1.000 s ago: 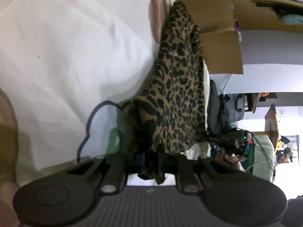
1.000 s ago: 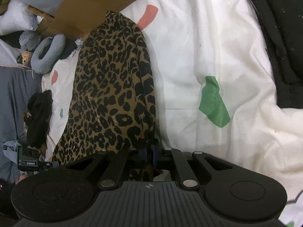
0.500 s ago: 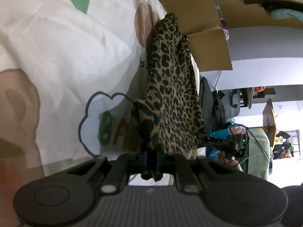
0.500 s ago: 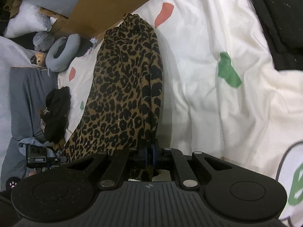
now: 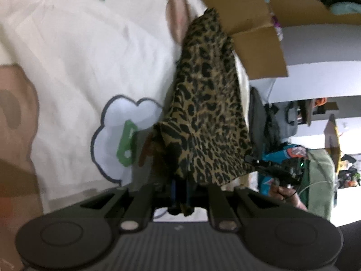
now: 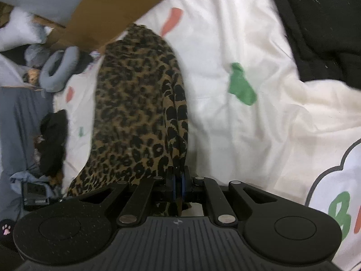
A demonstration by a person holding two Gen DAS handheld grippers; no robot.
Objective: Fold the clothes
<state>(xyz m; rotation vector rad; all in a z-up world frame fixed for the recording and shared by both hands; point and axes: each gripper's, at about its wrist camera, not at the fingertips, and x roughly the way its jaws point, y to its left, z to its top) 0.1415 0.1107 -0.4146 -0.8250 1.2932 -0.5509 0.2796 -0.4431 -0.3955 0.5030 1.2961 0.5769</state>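
**Two tongs held one leopard-print garment over the bed**

Both tongs were clamped on cloth. The left tongs (image 5: 180,192) pinched a bunched near corner of the leopard-print garment (image 5: 207,113), and the right tongs (image 6: 178,185) were closed on another near edge of the same piece, where a doubled hem ran down into them. The garment stretched away from both grips toward the far side of the white printed bedspread (image 6: 237,124), its far end lying close to the cardboard box (image 5: 252,33). Near the tongs the cloth looked lifted off the bed; farther off it seemed to rest on it, though the exact line was hard to tell.

The step in hand appeared to be the carry of a fold: the near edge raised by two corners, ready to go over the rest. The next move would call for bringing both corners toward the far end together, keeping the edge taut between them, laying it down square and only then letting go. A black garment (image 6: 327,22) at the far right lay well apart and should not interfere.
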